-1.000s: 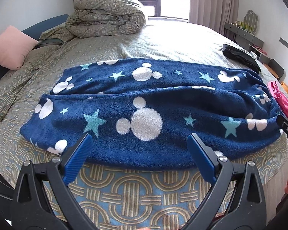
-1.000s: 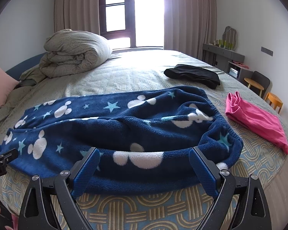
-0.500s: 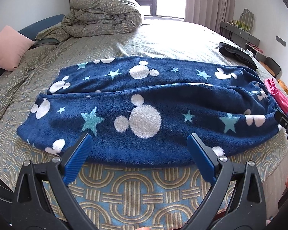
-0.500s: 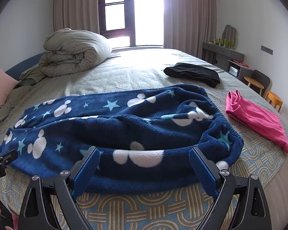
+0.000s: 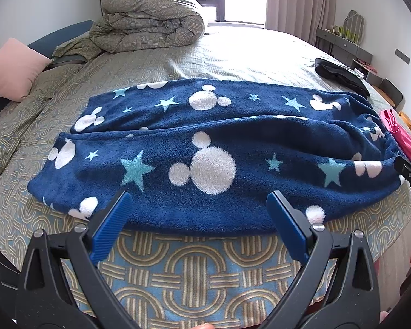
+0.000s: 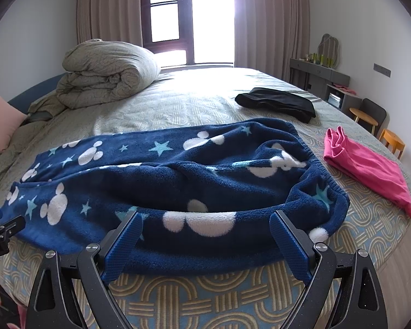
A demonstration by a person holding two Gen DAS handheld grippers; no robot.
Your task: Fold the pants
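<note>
- Pants, dark blue and fluffy with white mouse heads and stars, lie flat on the bed, close to its near edge.
- Their long side runs left to right, across in front of both grippers, not away from them.
- One leg already lies over the other, so the pants look folded once the long way.
- The left gripper hangs just before the near edge of the pants, nearer the leg ends. Its jaws are wide apart and hold nothing.
- The right gripper hangs just before the same edge, nearer the stretchy waist. Its jaws are wide apart and empty too.
- I think the next fold brings one end over to the other, so each gripper would grab the end on its own side.
- A pink cloth and a black cloth lie apart on the right.
</note>
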